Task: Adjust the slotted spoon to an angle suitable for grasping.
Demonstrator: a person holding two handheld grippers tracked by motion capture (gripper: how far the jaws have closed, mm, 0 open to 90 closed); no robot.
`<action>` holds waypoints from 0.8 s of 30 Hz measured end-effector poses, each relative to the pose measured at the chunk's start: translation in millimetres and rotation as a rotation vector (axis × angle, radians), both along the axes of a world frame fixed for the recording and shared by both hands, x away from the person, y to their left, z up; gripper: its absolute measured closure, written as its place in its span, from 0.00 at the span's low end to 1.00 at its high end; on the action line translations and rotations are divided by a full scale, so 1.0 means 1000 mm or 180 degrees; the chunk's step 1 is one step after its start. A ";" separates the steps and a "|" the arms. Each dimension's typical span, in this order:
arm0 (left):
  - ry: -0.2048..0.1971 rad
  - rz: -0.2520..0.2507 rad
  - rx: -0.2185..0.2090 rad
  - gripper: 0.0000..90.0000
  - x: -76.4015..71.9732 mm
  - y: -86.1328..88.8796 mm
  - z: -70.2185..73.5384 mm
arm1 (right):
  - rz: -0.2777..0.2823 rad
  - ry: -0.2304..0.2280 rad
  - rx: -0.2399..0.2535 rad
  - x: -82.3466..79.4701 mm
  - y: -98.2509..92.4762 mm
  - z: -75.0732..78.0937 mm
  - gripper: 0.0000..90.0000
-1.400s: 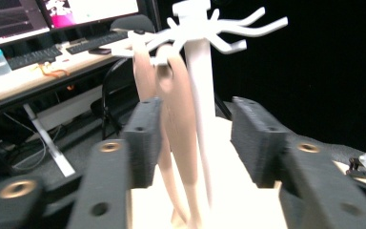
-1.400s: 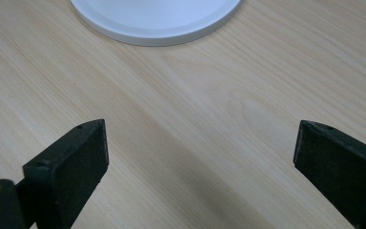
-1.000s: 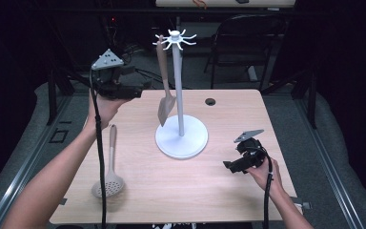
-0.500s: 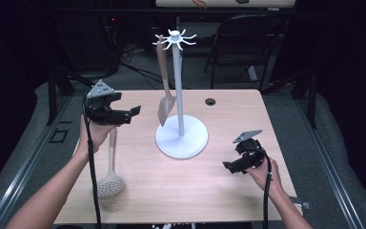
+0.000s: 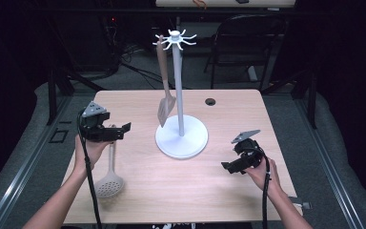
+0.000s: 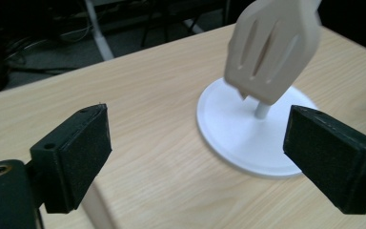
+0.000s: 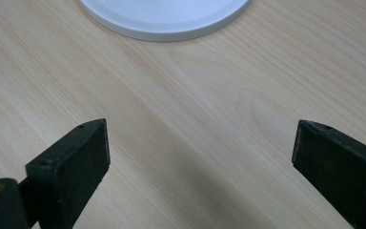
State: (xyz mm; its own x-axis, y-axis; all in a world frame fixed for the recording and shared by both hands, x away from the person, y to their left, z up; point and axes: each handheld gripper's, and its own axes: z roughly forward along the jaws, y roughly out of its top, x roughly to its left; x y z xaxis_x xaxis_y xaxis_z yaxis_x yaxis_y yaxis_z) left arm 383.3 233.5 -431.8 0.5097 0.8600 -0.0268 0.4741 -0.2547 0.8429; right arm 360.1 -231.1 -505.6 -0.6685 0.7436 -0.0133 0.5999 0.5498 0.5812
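High view: the table (image 5: 138,191) spans the middle of the frame, the white rack (image 5: 181,138) at its centre with a slotted spatula (image 5: 164,107) hanging on it. At lower left lies the skimmer spoon (image 5: 109,179). The left gripper (image 5: 116,132) hovers above its handle, its jaws wide, just opening, nothing between them. The right gripper (image 5: 228,167), also spread and empty, waits lower right. I'd straddle the handle squarely before closing.

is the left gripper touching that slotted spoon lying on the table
Cannot tell. In the high view the left gripper overlaps the slotted spoon handle. In the left gripper view the handle passes beside one open jaw, contact unclear.
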 end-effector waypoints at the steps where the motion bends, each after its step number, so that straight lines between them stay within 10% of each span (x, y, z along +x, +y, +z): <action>1: 0.0028 0.0033 0.0017 0.08 -0.001 0.001 -0.003 | -0.0002 -0.0013 -0.0009 0.000 0.000 0.000 0.05; 24: 0.0705 0.0776 0.0551 0.10 0.000 0.029 -0.073 | 0.0101 0.0005 -0.0138 0.000 0.010 -0.004 0.06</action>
